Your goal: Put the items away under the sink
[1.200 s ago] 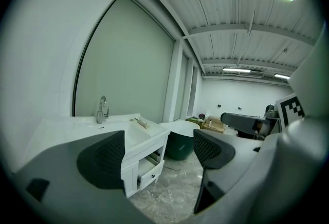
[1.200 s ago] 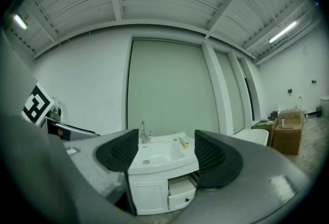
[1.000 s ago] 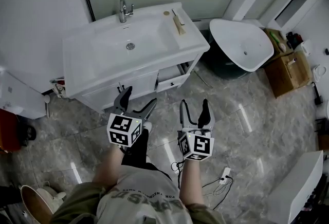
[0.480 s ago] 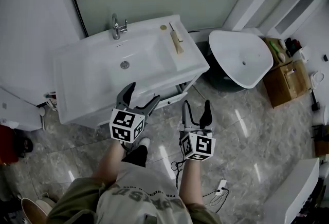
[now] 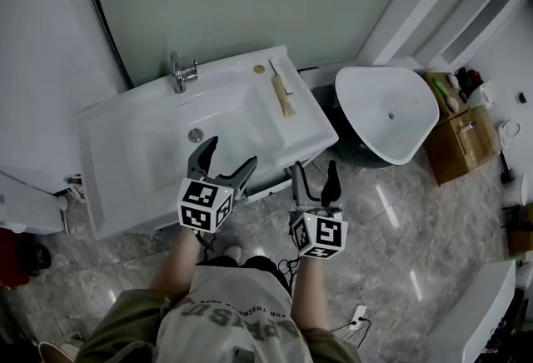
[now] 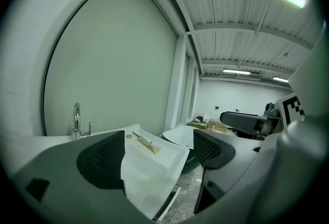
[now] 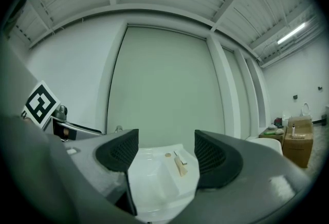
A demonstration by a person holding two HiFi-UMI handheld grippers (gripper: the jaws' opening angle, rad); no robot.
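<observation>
A white sink unit (image 5: 150,161) stands against the wall, with a chrome tap (image 5: 178,72) at its back. On its right ledge lie a long beige item (image 5: 283,96), a thin stick (image 5: 279,72) and a small round disc (image 5: 260,68). The same beige item (image 6: 148,144) (image 7: 181,167) appears in both gripper views. A drawer (image 5: 271,184) under the basin stands slightly open. My left gripper (image 5: 223,160) is open and empty over the basin's front edge. My right gripper (image 5: 314,175) is open and empty, just in front of the cabinet's right corner.
A white freestanding basin (image 5: 387,111) stands to the right of the unit. Cardboard boxes (image 5: 462,128) with small things on top sit further right. A white cable (image 5: 354,315) lies on the marble floor. A white fixture (image 5: 29,203) is at the left.
The person has stepped closer to the sink unit, so it sits lower and nearer in the head view. Both grippers stay open and have come up to the cabinet front.
</observation>
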